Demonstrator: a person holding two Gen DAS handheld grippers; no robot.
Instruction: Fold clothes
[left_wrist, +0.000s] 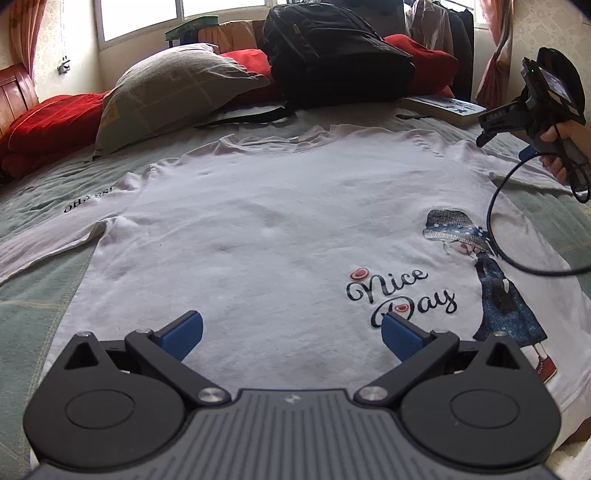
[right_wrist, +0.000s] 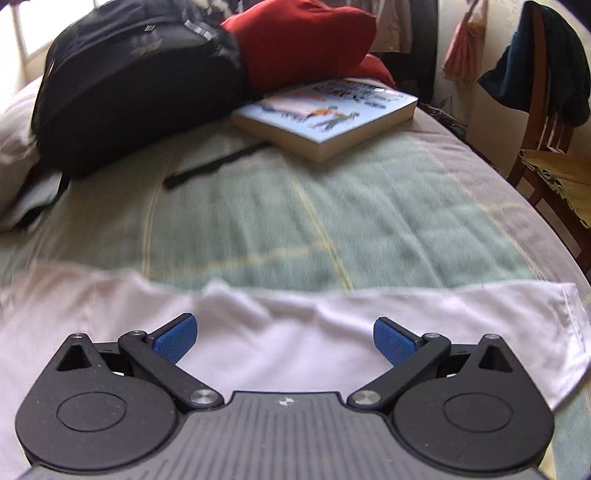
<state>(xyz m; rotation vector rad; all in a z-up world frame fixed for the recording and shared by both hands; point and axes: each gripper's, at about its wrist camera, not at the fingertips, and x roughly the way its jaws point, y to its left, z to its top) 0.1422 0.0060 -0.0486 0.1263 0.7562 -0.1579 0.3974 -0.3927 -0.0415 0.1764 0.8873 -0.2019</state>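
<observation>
A white long-sleeved shirt with a "Nice Day" print and a girl figure lies spread flat on the green bedspread. My left gripper hovers over the shirt's lower hem, open, with nothing between its blue pads. In the left wrist view the right gripper is held by a hand at the far right, above the shirt's right shoulder. In the right wrist view my right gripper is open over the shirt's right sleeve, which stretches to the right with its cuff at the bed's edge.
A black backpack, a grey pillow and red bedding crowd the head of the bed. A thick book lies beside the backpack. A wooden chair draped with clothes stands off the bed's right side. A black cable loops over the shirt.
</observation>
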